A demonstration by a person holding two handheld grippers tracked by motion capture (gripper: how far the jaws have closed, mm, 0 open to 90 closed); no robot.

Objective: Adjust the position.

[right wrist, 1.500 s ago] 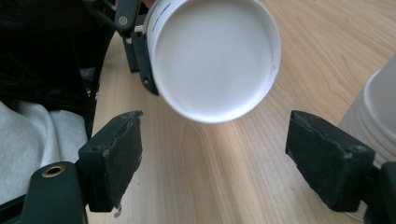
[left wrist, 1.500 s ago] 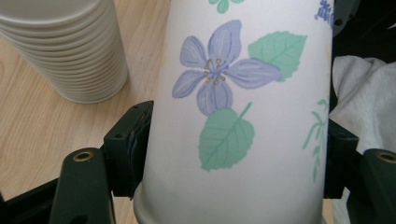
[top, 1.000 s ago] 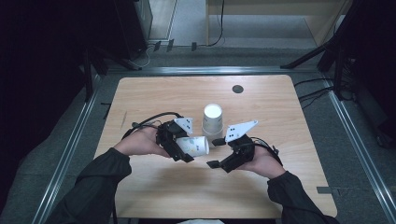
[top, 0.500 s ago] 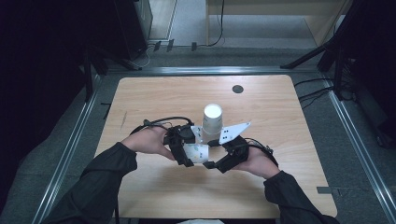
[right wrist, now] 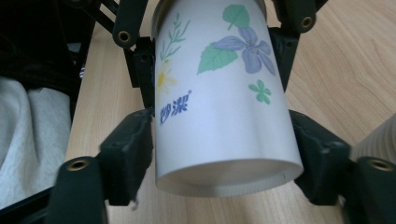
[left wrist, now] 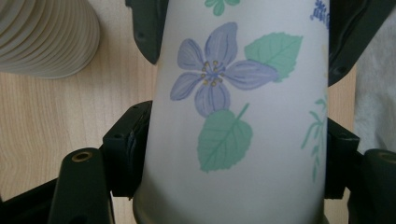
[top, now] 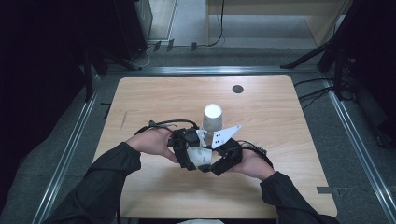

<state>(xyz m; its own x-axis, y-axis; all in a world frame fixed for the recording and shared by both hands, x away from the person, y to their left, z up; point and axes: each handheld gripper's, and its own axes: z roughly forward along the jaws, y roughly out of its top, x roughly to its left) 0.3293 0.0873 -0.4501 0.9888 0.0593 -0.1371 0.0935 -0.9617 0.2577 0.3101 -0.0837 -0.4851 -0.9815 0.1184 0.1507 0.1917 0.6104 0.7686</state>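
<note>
A white paper cup printed with purple flowers and green leaves lies level between my two grippers above the table's front middle. My left gripper is shut on the cup near its rim end. My right gripper has just been closing; its pads now press the cup near its base, opposite the left gripper's jaws. A stack of upside-down paper cups stands on the table just behind the hands, also in the corner of the left gripper view.
The wooden table has a small black disc at its far right. Metal floor rails run along both sides. Cables trail from the grippers across the tabletop.
Both hands have come together. The right gripper's jaws, wide open before, have closed around the free end of the cup that the left gripper holds.
</note>
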